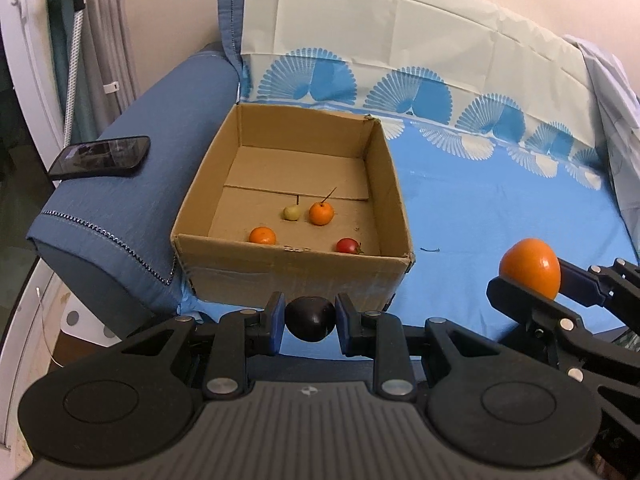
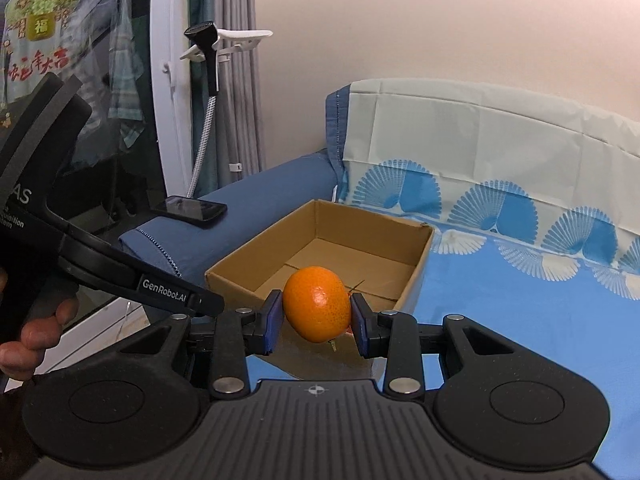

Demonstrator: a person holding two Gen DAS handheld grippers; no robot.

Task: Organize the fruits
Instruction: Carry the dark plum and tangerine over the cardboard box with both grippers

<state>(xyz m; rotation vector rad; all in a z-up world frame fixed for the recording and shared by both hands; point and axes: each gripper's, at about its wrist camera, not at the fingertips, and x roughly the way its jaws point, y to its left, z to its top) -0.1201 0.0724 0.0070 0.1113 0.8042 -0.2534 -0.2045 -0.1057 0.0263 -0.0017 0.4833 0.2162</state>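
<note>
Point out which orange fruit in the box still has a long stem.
The orange near the middle of the box, beside the pale green fruit. A thin stem sticks up from it; the other orange, nearer the front wall, has none.

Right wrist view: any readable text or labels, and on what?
"GenRobot.AI": left gripper arm.
"AS": its handle, start cut off.
"福": poster behind the glass.
Small handle lines and red poster characters: too blurred.
Box, orange, phone: no text.

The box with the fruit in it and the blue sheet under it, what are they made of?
The box looks like brown corrugated cardboard: matte, with folded bottom flaps and a frayed corner. The blue sheet seems to be thin plastic or smooth cloth; its sharp fold creases suggest plastic, though I can't be sure.
</note>
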